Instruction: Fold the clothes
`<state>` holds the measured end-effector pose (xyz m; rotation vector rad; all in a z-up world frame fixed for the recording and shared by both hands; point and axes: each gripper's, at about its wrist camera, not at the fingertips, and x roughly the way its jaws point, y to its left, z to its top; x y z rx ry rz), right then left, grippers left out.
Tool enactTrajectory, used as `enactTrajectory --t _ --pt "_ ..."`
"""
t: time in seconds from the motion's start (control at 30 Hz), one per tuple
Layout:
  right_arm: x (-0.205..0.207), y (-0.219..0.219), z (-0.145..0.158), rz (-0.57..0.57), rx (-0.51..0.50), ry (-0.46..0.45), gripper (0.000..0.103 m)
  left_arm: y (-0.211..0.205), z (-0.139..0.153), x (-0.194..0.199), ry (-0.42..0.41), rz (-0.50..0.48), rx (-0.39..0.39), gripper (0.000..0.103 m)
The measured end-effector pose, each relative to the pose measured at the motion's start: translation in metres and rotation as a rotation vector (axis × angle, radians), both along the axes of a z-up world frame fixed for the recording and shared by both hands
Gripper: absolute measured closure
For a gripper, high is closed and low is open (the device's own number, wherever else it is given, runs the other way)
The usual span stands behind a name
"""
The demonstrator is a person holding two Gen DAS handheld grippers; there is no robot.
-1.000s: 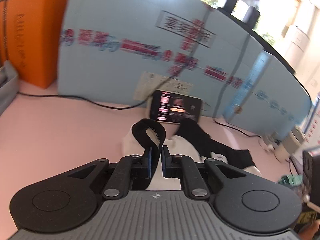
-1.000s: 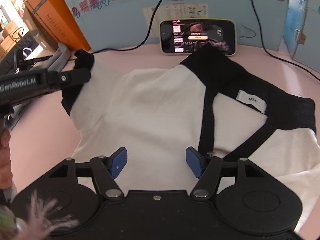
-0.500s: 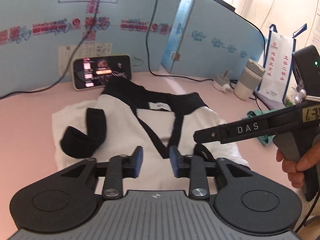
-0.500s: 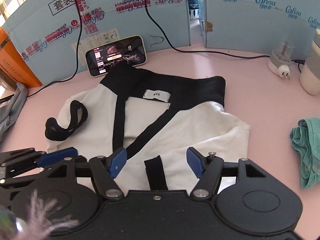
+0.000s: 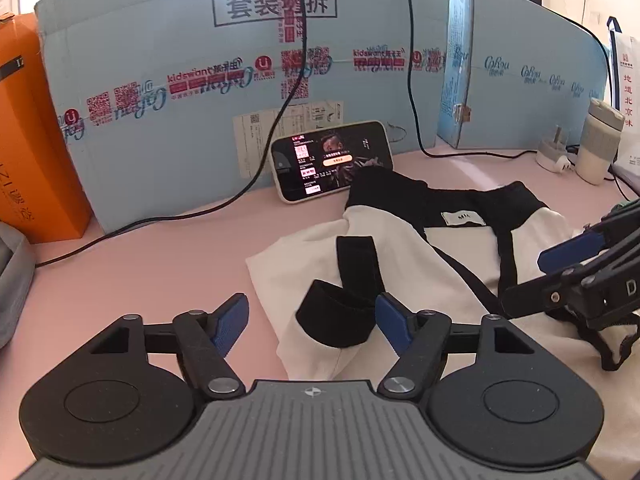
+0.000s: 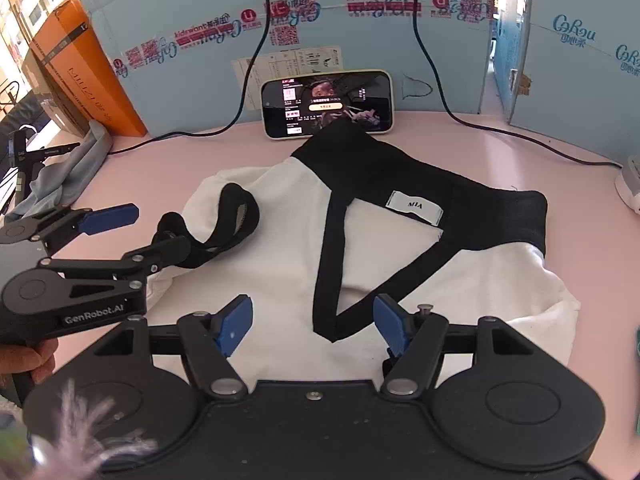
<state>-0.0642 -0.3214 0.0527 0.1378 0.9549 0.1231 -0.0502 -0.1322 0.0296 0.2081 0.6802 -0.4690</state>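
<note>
White garment (image 6: 280, 272) labelled "MIA", left hand-held gripper (image 5: 312, 322) opening, right hand-held gripper (image 6: 312, 322) wide, both empty

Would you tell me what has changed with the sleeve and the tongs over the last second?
The left tongs let go of the black sleeve cuff, now lying on the white garment; their jaws are opening. The right tongs remain open and empty. The phone has not moved.

black gripper (image 5: 312, 322), blue pads (image 5: 394, 322), silver screws (image 5: 393, 384)
</note>
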Motion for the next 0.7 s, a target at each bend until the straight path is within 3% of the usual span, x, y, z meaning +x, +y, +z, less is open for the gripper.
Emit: enactTrajectory --t 0.07,0.17,0.47,0.6,0.7 --pt "-0.001 -0.005 0.000 -0.022 -0.001 0.003 0.036 -0.002 -0.002 -0.006 0.024 -0.022 -0.025 0.072" --pt "-0.002 -0.010 -0.002 -0.052 0.003 0.008 0.036 -0.006 -0.009 -0.015 0.069 -0.056 -0.035 0.080" --pt "-0.004 -0.004 -0.001 -0.048 0.013 0.002 0.035 -0.010 -0.030 -0.041 0.154 -0.102 -0.029 0.079" --pt "0.000 0.006 0.004 -0.003 0.019 -0.035 0.035 -0.003 -0.016 -0.042 0.169 -0.082 -0.080 0.073" --pt "0.007 0.018 0.012 0.066 0.066 -0.111 0.036 0.003 0.003 -0.043 0.117 -0.055 -0.112 0.071"
